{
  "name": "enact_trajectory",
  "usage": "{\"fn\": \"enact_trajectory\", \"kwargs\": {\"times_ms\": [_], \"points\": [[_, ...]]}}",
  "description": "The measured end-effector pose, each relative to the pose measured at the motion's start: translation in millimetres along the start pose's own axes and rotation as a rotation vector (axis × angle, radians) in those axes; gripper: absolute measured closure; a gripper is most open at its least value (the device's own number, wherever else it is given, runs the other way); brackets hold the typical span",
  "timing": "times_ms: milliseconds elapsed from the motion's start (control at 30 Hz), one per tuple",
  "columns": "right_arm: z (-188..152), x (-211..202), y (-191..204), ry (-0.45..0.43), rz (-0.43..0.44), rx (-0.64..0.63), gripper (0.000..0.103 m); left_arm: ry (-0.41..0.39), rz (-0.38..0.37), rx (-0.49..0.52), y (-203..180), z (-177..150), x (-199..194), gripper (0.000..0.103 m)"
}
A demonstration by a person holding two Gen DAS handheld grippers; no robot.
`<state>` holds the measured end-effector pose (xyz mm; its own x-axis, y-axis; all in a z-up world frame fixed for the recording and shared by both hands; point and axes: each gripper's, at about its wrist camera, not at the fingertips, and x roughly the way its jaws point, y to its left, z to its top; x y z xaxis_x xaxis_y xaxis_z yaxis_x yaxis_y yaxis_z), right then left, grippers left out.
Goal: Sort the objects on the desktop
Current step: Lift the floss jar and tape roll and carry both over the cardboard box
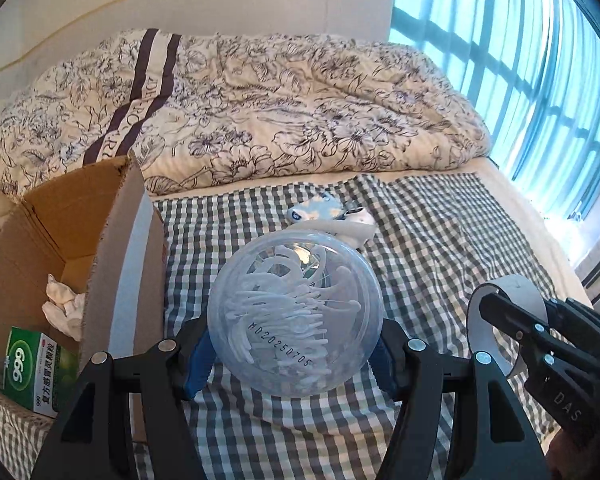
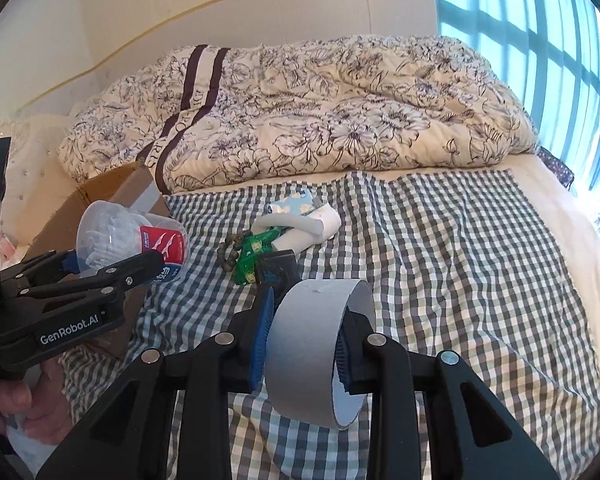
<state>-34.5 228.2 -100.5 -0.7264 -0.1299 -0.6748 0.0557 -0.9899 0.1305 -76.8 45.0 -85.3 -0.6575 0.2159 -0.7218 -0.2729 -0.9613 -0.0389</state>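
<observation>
My left gripper (image 1: pixel 294 354) is shut on a clear round tub of floss picks (image 1: pixel 296 316), held above the checked cloth (image 1: pixel 440 240) just right of the open cardboard box (image 1: pixel 72 216). The same tub (image 2: pixel 132 240) and left gripper (image 2: pixel 112 268) show at the left of the right wrist view. My right gripper (image 2: pixel 304 344) is shut on a grey roll of tape (image 2: pixel 312 344), also held over the cloth; that roll (image 1: pixel 512 292) appears at the right of the left wrist view. A white sock (image 2: pixel 300 228), a green toy (image 2: pixel 252 252) and dark beads (image 2: pixel 232 250) lie on the cloth ahead.
Inside the box lie a crumpled white tissue (image 1: pixel 66 308) and a green medicine carton (image 1: pixel 40 372). A flowered quilt (image 1: pixel 260 112) is heaped across the far side of the bed. A blue patterned item (image 1: pixel 320 206) sits by the sock. A window (image 1: pixel 520 80) is at the right.
</observation>
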Motion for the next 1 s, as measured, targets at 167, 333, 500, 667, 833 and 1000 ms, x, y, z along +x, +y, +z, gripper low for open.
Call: {"fn": "enact_trajectory", "kwargs": {"times_ms": [167, 333, 500, 667, 833, 1000], "points": [[2.4, -16.5, 4.0, -0.033, -0.010, -0.007, 0.076, -0.030, -0.003, 0.006, 2.3, 1.0, -16.8, 0.037], [3.3, -33.8, 10.0, -0.068, -0.019, -0.011, 0.076, -0.058, -0.007, 0.012, 4.0, -0.5, -33.5, 0.037], [3.9, -51.4, 15.5, -0.104, -0.031, -0.016, 0.076, -0.085, -0.010, 0.021, 5.3, -3.2, -48.9, 0.037], [5.2, -67.6, 19.9, -0.136, -0.033, -0.018, 0.076, -0.118, -0.011, 0.039, 3.4, -5.8, -65.6, 0.037], [7.7, -85.2, 25.1, -0.175, -0.031, -0.014, 0.076, -0.152, -0.019, 0.042, 5.7, -5.1, -82.9, 0.037], [10.2, -102.7, 30.9, -0.209, -0.033, -0.016, 0.076, -0.194, -0.016, 0.041, 9.2, -3.9, -102.5, 0.037]]}}
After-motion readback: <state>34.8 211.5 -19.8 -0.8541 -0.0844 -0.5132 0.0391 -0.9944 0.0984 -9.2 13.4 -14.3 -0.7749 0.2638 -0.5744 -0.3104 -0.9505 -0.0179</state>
